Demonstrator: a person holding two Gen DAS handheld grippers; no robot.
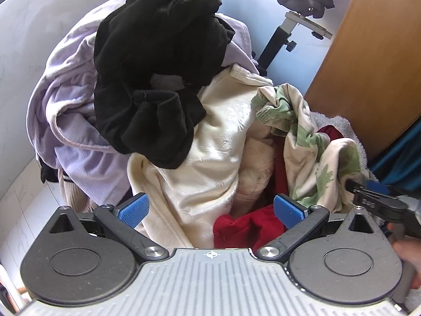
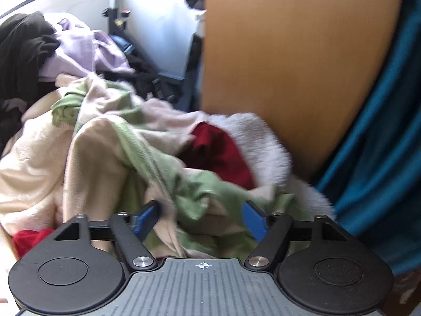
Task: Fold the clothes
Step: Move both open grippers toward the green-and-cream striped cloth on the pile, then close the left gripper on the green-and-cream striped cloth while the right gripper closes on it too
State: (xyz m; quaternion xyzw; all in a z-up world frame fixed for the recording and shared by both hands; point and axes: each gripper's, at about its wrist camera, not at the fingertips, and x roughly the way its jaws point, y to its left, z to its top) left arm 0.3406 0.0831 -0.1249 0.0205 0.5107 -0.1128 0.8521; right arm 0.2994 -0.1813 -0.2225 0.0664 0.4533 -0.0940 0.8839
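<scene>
**Right tongs over green top, pile unsorted**

Green-and-cream top (image 2: 147,158) heaped on pile's right side, directly under right tongs (image 2: 201,221) — cloth bunched between half-spread pads, pinch not confirmed. Left tongs (image 1: 209,208) spread wide, empty, above cream garment (image 1: 210,142) and red cloth (image 1: 236,229). Right hand nearer — likely first to lift.

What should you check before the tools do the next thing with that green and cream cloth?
1. Left tool open: ok.
2. Green-and-cream cloth between the right tool's pads: ok.
3. Right tool pinching it tightly: cannot tell, blurry.
4. Cloth lying apart from other clothes: not ok, the red garment and cream blanket touch it.
5. Spot for folding in view: cannot tell.
</scene>
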